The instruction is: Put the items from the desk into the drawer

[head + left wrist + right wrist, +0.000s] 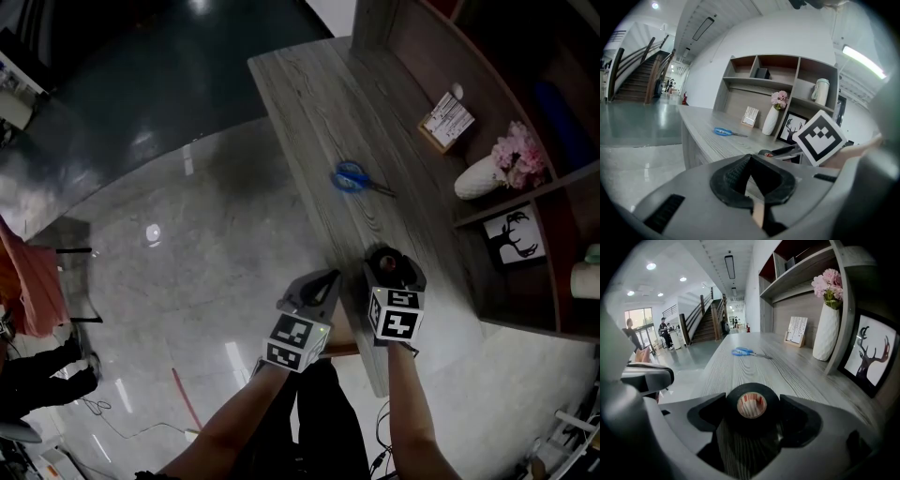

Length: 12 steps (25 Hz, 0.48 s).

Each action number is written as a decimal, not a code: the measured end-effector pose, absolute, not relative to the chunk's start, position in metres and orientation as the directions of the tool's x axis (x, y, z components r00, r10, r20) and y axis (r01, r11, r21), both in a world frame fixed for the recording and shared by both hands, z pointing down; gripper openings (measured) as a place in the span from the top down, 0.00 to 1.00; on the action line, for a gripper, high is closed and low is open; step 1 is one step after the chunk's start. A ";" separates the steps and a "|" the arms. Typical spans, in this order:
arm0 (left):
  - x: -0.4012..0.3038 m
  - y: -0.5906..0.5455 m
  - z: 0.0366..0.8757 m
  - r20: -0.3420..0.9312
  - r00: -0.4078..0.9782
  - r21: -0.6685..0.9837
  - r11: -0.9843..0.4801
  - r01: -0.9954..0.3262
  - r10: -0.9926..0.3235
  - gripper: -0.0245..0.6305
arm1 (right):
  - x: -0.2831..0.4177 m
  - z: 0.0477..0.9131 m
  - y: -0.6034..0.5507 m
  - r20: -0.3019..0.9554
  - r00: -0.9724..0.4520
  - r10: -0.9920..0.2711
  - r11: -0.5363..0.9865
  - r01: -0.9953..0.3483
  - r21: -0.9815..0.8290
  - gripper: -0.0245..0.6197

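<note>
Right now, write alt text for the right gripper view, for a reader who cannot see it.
A black roll of tape with a red-printed core sits between the jaws of the right hand-held gripper, close against both, on a grey wood-grain desk. Behind lie blue-handled scissors; a white vase of pink flowers stands right.
</note>
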State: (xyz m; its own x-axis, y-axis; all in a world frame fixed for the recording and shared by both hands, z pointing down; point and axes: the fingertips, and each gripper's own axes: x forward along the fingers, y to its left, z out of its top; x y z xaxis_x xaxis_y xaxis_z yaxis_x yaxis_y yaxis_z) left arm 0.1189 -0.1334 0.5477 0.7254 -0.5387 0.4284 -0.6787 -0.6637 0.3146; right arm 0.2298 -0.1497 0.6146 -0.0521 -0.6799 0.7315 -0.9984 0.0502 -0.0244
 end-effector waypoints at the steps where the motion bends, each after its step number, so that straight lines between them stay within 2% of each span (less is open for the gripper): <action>1: 0.118 -0.133 0.548 0.428 0.725 0.314 -0.663 -0.679 -0.540 0.95 | 0.230 0.615 -0.149 0.732 -0.053 -0.680 0.051 -0.998 -0.025 0.42; 12: 0.096 -0.127 0.540 0.427 0.712 0.304 -0.653 -0.694 -0.558 0.95 | 0.217 0.611 -0.138 0.750 -0.070 -0.657 0.095 -0.995 -0.009 0.42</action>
State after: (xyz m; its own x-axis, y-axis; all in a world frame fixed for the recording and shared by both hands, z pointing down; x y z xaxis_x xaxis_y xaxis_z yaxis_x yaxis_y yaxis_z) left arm 0.0959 -0.1266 0.5397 0.7120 -0.5575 0.4269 -0.6937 -0.6529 0.3041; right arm 0.2168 -0.1380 0.6113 -0.0698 -0.6573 0.7504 -0.9954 0.0952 -0.0092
